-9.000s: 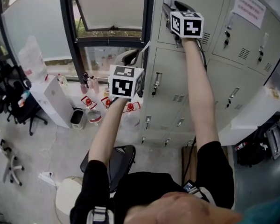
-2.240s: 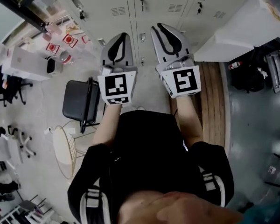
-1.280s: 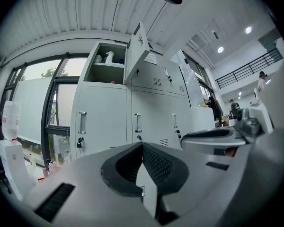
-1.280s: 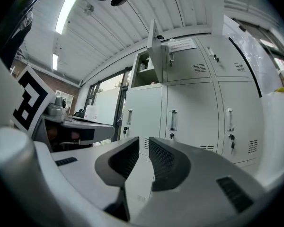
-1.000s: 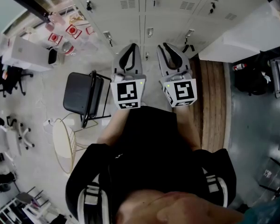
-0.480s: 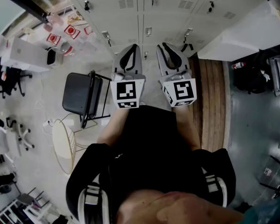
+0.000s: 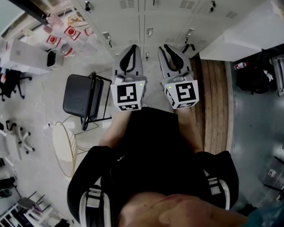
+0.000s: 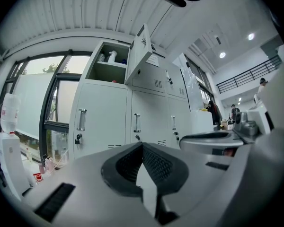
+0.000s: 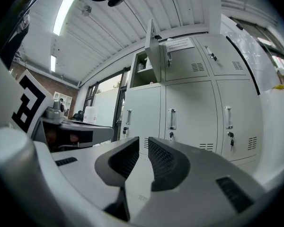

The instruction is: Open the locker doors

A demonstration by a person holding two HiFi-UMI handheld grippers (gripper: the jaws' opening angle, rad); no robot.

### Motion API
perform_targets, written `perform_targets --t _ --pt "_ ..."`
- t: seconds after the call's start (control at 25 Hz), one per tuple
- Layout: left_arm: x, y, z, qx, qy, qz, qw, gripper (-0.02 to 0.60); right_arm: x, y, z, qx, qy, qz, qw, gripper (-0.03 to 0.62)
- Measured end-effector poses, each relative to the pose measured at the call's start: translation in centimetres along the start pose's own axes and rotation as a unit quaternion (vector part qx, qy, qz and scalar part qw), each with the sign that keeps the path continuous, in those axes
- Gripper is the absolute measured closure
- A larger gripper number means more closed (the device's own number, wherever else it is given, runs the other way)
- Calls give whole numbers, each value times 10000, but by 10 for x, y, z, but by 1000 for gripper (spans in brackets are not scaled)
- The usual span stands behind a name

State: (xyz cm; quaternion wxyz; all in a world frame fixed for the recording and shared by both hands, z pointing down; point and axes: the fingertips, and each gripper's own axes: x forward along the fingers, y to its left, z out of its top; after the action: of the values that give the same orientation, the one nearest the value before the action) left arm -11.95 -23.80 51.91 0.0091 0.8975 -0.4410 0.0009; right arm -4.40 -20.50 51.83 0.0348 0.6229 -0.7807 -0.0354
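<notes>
A wall of pale grey lockers (image 7: 142, 6) runs along the top of the head view, its lower doors closed with small handles (image 7: 150, 32). In the left gripper view one upper door (image 8: 139, 56) stands swung open, with bottles (image 8: 109, 56) on the shelf inside. The same open door (image 9: 151, 44) shows in the right gripper view. Both grippers are held level in front of the person's body, apart from the lockers. My left gripper (image 7: 131, 48) (image 8: 142, 146) is shut, its tips touching and holding nothing. My right gripper (image 7: 166, 47) (image 9: 143, 141) has a narrow bare gap between its jaws.
A black chair (image 7: 80, 98) and a round white stool (image 7: 66, 145) stand to the left. On the right are a wooden platform (image 7: 213, 103) and a white counter (image 7: 246, 27). A white box (image 7: 26, 56) and red-labelled bottles (image 7: 71, 30) sit by the window (image 8: 33, 103).
Nine seconds ago the right gripper was up at a top locker handle. Both grippers have since come down in front of the body. Nothing visibly moved over the last second.
</notes>
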Motion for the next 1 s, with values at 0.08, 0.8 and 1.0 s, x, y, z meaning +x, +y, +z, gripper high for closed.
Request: perform_targets --t 0.08,0.8,1.0 --pt "-1 0 1 1 -7 -5 10000 572 0 0 2 -3 -19 -9 10000 530" --pt "-4 -32 12 67 -26 -339 9994 572 -25 -1 17 58 -198 -127 9997 530" --pt "1 -41 17 131 -37 -491 9987 572 -30 -5 21 78 -215 -277 9994 530"
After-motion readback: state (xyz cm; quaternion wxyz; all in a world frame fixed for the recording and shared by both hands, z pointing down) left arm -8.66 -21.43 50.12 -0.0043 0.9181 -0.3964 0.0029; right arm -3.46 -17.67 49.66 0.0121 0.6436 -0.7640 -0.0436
